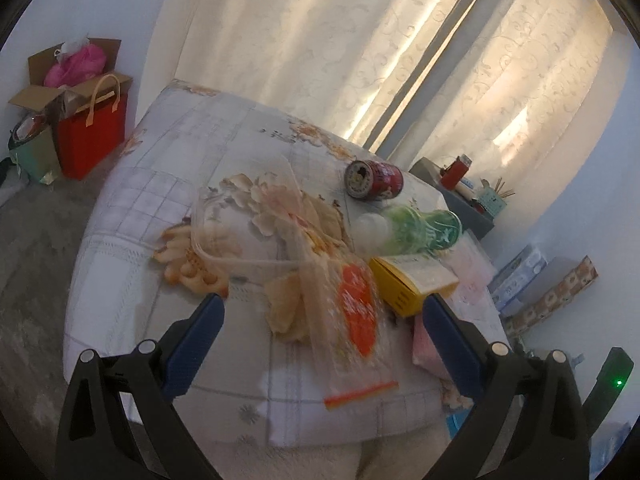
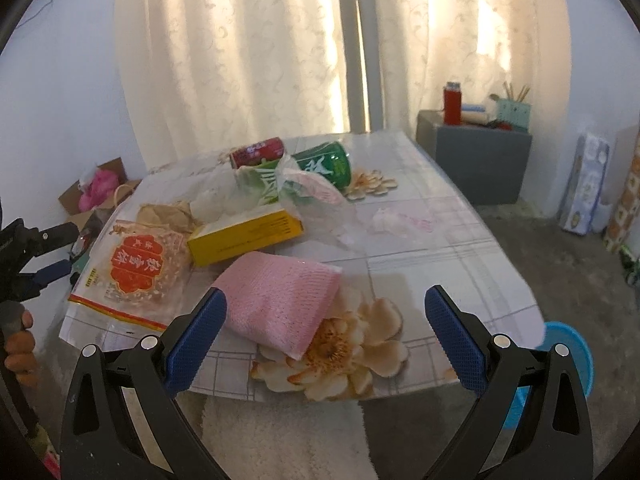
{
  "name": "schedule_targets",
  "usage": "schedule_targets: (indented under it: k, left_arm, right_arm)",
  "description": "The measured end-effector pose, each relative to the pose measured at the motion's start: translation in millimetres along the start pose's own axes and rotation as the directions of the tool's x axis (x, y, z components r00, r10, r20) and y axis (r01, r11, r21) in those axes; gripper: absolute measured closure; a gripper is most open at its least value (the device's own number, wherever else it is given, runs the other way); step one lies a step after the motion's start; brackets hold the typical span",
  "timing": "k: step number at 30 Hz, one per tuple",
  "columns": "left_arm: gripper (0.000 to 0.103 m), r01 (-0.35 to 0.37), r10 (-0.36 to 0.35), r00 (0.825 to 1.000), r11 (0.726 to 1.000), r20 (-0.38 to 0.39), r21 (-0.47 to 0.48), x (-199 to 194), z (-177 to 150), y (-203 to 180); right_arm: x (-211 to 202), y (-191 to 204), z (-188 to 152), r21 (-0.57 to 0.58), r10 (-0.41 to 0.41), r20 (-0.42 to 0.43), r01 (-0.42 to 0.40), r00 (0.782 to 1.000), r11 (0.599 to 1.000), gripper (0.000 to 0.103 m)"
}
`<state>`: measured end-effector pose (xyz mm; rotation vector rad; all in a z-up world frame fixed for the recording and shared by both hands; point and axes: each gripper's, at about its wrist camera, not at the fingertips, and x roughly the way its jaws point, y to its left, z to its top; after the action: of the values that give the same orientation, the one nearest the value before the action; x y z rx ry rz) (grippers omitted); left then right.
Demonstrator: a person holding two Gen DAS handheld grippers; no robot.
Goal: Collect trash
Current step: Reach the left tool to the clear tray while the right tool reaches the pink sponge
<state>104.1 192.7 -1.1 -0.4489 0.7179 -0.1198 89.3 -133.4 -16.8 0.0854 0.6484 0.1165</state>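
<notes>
Clear plastic with an orange-red printed panel makes up the snack bag point(image 2: 132, 272) at the left edge of the flower-patterned table point(image 2: 460, 240), its red-striped bottom edge nearest the camera. Just behind the bag lies a crumpled brown paper wrapper point(image 2: 168, 214). To the right of these, a yellow box point(image 2: 246, 234) rests flat, and a folded pink cloth point(image 2: 280, 300) lies just in front of it, partly over a printed flower. Behind the box sit a red can point(image 2: 258, 151) on its side and a green bottle point(image 2: 324, 168) tipped over, with a thin translucent plastic bag point(image 2: 304, 192) draped between them. A crumpled pale pink wrapper point(image 2: 400, 220) lies alone farther right on the tabletop.

The left gripper point(image 1: 320, 312) hangs over the near edge of the table with its blue pads spread wide, the snack bag lying between and beyond them, nothing gripped. A hand point(image 2: 18, 344) holds its handle at the far left of the right wrist view. The right gripper point(image 2: 326, 304) is likewise wide apart and empty, the pink cloth lying just beyond its left pad.

At the lower right, below the table edge, stands a blue bin point(image 2: 572, 344).
</notes>
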Motion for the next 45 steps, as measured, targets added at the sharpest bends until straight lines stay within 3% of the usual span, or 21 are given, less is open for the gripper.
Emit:
schedule_targets:
  k: [6,10,11,15,20,27,30,36,40,42,45]
  left_arm:
    - [0.006,-0.104,0.108,0.992,0.992,0.062,-0.07,2,27,38]
    - [0.024,-0.253,0.255,0.965,0.967,0.055,-0.034,17,47,58]
    - [0.027,-0.261,0.263,0.964,0.965,0.042,-0.036,23,52,64]
    - [0.044,-0.241,0.239,0.971,0.968,-0.025,-0.071,42,65,86]
    - [0.057,-0.198,0.191,0.978,0.977,-0.083,-0.079,65,69,94]
    - [0.073,-0.163,0.152,0.978,0.984,-0.143,-0.067,86,69,95]
    - [0.078,-0.154,0.144,0.977,0.986,-0.158,-0.056,90,68,95]
    - [0.085,-0.148,0.138,0.977,0.988,-0.16,-0.052,90,69,96]
    - [0.086,-0.151,0.141,0.976,0.987,-0.168,-0.048,93,68,97]
    - [0.087,-0.15,0.141,0.975,0.988,-0.172,-0.042,93,68,96]
    - [0.093,-0.154,0.147,0.975,0.988,-0.168,-0.027,93,68,95]
  right_arm:
    - [20,3,10,0.011,0.047,-0.047,-0.046,0.998,0.999,0.008]
    - [28,11,24,-0.008,0.092,-0.044,-0.092,0.995,0.996,0.008]
    - [30,13,27,-0.015,0.102,-0.042,-0.102,0.994,0.995,0.008]
    - [34,24,40,-0.061,0.161,-0.055,-0.164,0.985,0.984,0.008]
    - [38,48,34,-0.226,0.236,-0.143,-0.263,0.961,0.938,0.008]
    - [59,61,24,-0.421,0.174,-0.265,-0.277,0.948,0.864,0.008]
    - [68,67,24,-0.508,0.143,-0.305,-0.289,0.941,0.811,0.008]
    - [96,77,21,-0.627,0.075,-0.424,-0.353,0.902,0.694,0.008]
    - [113,79,19,-0.636,0.061,-0.486,-0.401,0.872,0.659,0.008]
    - [122,80,17,-0.652,0.025,-0.5,-0.395,0.866,0.647,0.008]
    - [127,81,17,-0.639,0.037,-0.515,-0.413,0.856,0.649,0.008]
